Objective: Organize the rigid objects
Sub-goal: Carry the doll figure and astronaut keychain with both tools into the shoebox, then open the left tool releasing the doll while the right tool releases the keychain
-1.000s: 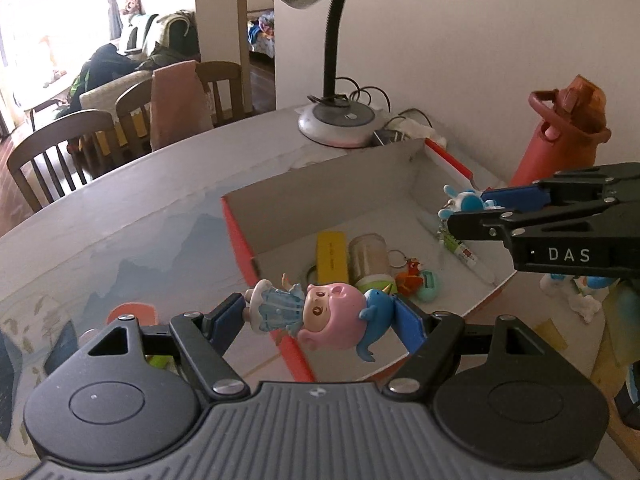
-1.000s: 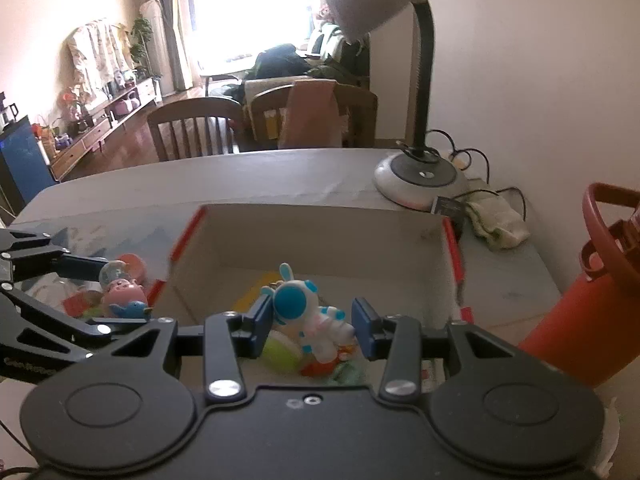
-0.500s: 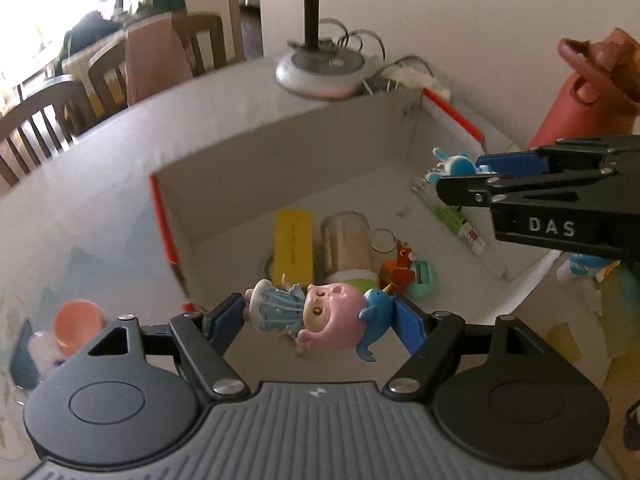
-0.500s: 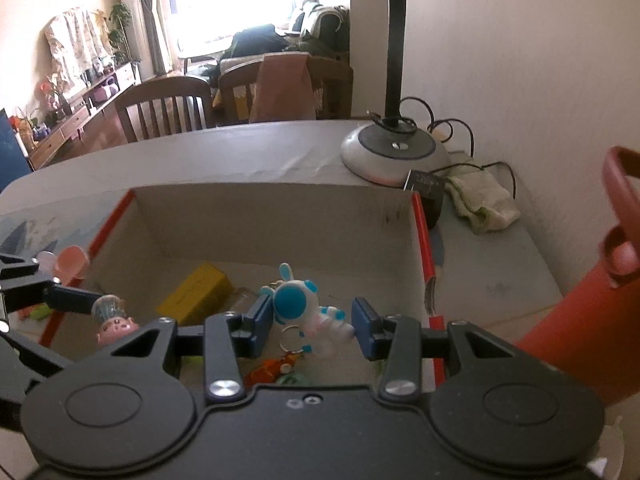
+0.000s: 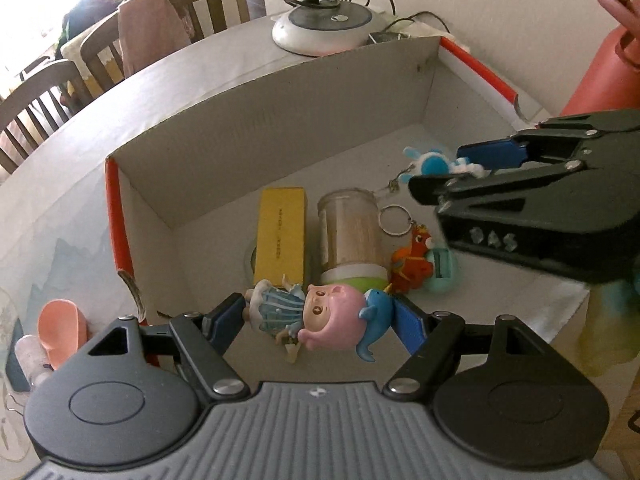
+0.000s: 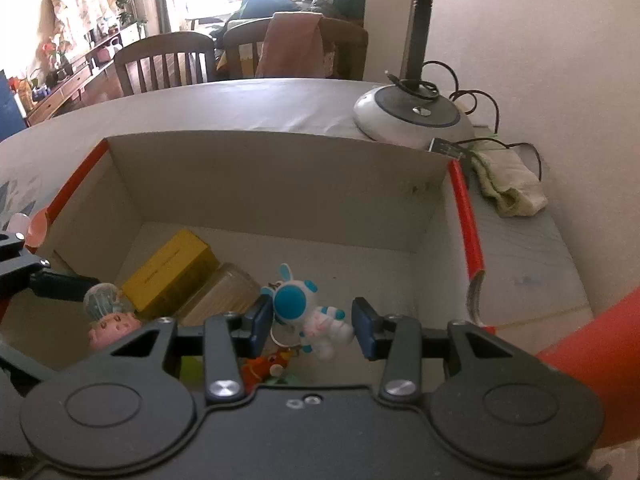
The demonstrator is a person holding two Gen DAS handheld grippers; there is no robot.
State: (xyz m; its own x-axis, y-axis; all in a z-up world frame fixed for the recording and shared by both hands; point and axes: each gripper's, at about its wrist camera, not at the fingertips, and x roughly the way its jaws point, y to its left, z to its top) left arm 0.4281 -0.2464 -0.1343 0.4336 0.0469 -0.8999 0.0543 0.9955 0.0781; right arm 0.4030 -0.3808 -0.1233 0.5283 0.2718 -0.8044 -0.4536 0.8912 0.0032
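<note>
While the cardboard box (image 5: 224, 148) lies under both tools, we pinch the stiff, light pink-haired doll (image 5: 308, 312) in the left gripper (image 5: 318, 320) near its front-left corner, the smaller rabbit keychain (image 6: 308, 312) in the right gripper (image 6: 310, 326).

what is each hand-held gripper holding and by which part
The left hand-held gripper clamps a pink-haired doll lengthwise, feet to head. The right hand-held gripper pinches a blue-and-white rabbit keychain figure across its head and body.
</note>
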